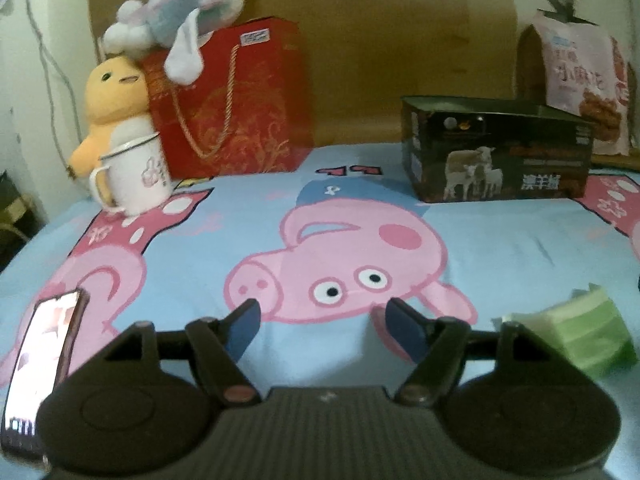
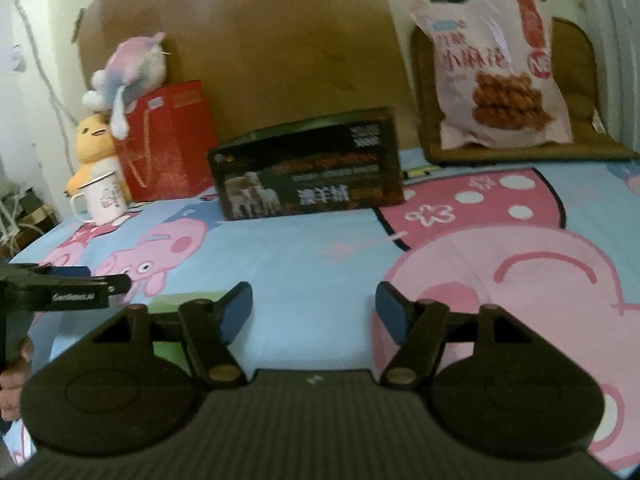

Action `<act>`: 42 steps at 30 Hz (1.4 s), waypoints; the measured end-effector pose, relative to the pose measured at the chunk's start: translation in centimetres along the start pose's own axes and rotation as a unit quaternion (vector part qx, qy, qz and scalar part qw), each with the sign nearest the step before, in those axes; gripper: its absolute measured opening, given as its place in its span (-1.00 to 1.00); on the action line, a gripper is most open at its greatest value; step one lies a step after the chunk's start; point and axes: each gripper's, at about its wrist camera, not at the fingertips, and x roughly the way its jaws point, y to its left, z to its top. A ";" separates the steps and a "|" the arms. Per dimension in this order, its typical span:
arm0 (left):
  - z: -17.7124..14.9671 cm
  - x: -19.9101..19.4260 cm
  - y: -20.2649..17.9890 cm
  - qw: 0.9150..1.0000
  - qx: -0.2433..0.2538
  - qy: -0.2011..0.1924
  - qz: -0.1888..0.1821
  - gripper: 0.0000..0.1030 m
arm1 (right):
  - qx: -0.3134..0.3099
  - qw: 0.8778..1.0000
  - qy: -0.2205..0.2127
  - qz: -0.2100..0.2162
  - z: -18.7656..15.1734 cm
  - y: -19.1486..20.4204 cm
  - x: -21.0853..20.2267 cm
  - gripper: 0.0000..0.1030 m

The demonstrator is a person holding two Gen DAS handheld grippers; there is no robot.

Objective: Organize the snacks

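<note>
Meanwhile both grippers, left gripper (image 1: 320, 316) & right gripper (image 2: 316, 304), are hovering released, nothing btwn jaws, facing far snack bag (image 2: 496, 76) probably for pickup.

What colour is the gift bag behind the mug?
Red with gold pattern and cord handle; gift bag shows best in the left wrist view.

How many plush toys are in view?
2, at the far left: the yellow plush behind the white mug, the pink plush atop the red bag. More may be hidden.

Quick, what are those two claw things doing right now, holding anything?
Left gripper: jaws open, holding nothing.
Right gripper: jaws open, holding nothing.
</note>
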 end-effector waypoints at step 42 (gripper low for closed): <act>-1.3 -7.1 -2.6 0.998 -0.017 0.054 0.025 0.99 | 0.069 0.997 -0.016 0.026 -1.7 1.4 -6.9 0.94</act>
